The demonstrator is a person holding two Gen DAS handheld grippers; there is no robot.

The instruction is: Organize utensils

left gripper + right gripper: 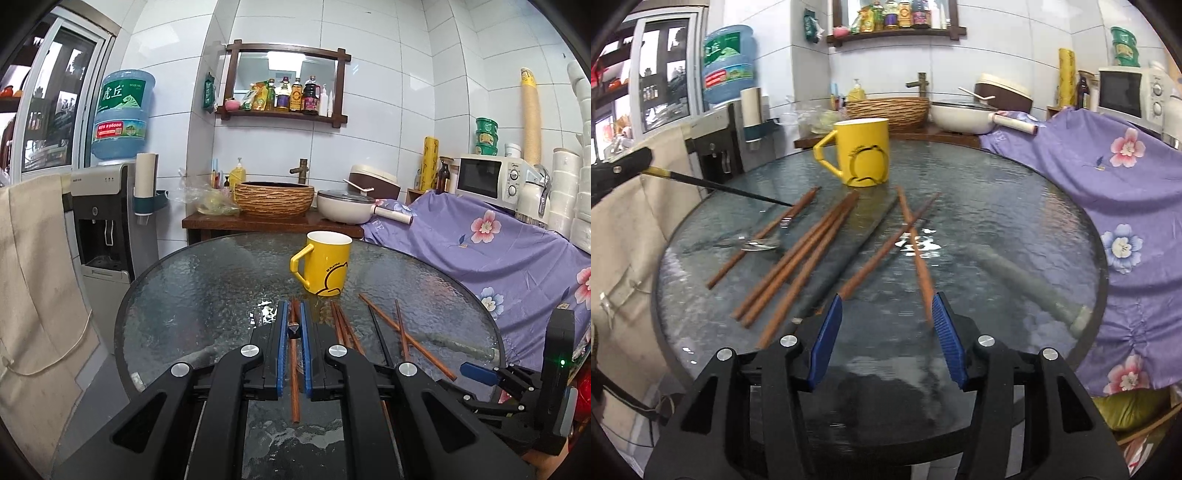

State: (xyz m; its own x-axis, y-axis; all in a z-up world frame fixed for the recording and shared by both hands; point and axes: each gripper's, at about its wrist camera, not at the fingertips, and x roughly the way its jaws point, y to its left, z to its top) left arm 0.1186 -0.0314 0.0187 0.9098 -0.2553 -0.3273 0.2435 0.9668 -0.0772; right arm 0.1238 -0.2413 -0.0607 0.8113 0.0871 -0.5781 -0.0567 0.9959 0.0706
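Seven brown chopsticks (798, 254), one yellow mug (862, 151)

Both views were bright and evenly lit, with daylight entering through the window (55, 107) left of the table (207, 280). The textured glass tabletop caught white glare patches near the chopsticks (916, 236), and only soft shadows fell under the mug (325, 264). Fisheye distortion bent the wall tiles and left dark corners. The left wrist view was sharp; the right wrist view showed slight motion blur.
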